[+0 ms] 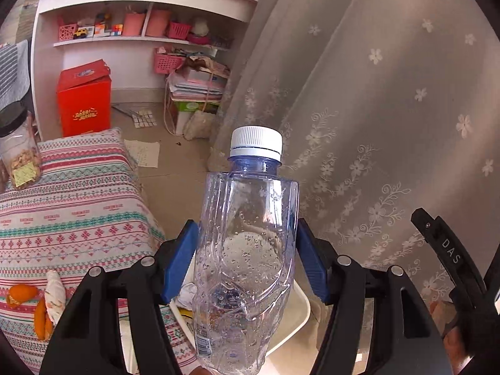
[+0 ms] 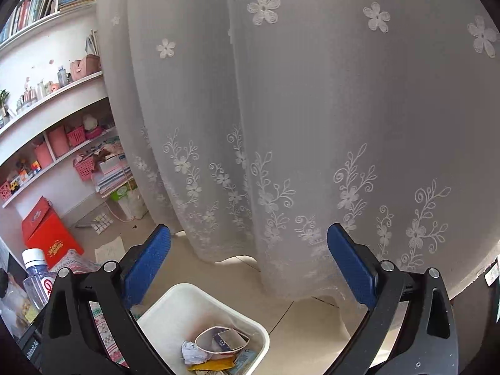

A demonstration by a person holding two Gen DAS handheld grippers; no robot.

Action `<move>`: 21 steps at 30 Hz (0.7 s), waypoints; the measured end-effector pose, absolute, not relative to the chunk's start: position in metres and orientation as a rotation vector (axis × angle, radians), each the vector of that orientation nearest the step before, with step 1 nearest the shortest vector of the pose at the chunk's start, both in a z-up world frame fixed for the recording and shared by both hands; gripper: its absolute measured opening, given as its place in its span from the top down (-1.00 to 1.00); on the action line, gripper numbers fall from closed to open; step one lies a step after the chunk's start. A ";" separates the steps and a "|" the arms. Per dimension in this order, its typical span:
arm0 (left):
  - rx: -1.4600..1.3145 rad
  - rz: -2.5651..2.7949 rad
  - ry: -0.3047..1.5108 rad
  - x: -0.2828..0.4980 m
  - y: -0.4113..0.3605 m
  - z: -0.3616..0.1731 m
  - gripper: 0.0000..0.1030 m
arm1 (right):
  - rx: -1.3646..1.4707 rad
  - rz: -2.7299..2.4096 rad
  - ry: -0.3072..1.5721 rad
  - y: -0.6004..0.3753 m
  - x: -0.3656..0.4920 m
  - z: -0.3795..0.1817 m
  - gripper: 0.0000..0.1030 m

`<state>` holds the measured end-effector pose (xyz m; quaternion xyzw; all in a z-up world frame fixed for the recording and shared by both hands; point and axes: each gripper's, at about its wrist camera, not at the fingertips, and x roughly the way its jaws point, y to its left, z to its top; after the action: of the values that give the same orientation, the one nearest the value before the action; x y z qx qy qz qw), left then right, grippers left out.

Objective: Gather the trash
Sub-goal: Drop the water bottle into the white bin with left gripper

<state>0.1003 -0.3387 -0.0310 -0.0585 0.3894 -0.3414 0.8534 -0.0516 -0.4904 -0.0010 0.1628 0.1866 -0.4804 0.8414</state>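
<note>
My left gripper (image 1: 247, 250) is shut on an empty clear plastic bottle (image 1: 247, 250) with a white cap, held upright above the white trash bin (image 1: 300, 309). The bottle also shows at the left edge of the right wrist view (image 2: 36, 276). My right gripper (image 2: 248, 262) is open and empty, above the trash bin (image 2: 175, 309), which holds crumpled paper, a paper cup and wrappers. Orange peels (image 1: 22, 295) and a crumpled tissue (image 1: 54, 293) lie on the patterned tablecloth (image 1: 78, 218) at the left.
A jar of snacks (image 1: 18, 150) stands on the table's far left. A lace curtain (image 2: 312, 125) hangs right behind the bin. A red box (image 1: 84, 103), papers on the floor and white shelves (image 1: 140, 40) are further back.
</note>
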 end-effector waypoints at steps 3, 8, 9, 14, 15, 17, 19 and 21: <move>-0.120 -0.725 0.859 0.102 -0.354 -0.036 -0.48 | 0.369 -1.034 0.390 -0.497 -0.057 -0.001 -0.86; -0.123 -0.742 0.856 0.100 -0.354 -0.028 -0.63 | 0.393 -1.036 0.403 -0.499 -0.057 -0.004 -0.86; -0.107 -0.723 0.844 0.099 -0.350 -0.026 -0.64 | 0.391 -1.032 0.406 -0.498 -0.055 -0.005 -0.86; -0.052 -0.597 0.809 0.103 -0.321 -0.025 -0.71 | 0.352 -0.994 0.429 -0.479 -0.041 -0.006 -0.86; -0.047 -0.571 0.810 0.105 -0.315 -0.027 -0.71 | 0.340 -0.982 0.439 -0.473 -0.037 -0.008 -0.86; -0.040 -0.530 0.815 0.110 -0.302 -0.029 -0.71 | 0.307 -0.955 0.463 -0.460 -0.026 -0.011 -0.86; -0.019 -0.486 0.811 0.114 -0.288 -0.032 -0.73 | 0.265 -0.913 0.494 -0.443 -0.013 -0.016 -0.86; 0.013 -0.436 0.815 0.118 -0.271 -0.036 -0.76 | 0.227 -0.868 0.532 -0.427 0.001 -0.021 -0.86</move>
<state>0.1179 -0.2715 -0.0363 0.0064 0.3933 -0.2104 0.8950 0.0007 -0.4265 -0.0209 0.1085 0.2541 -0.4147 0.8670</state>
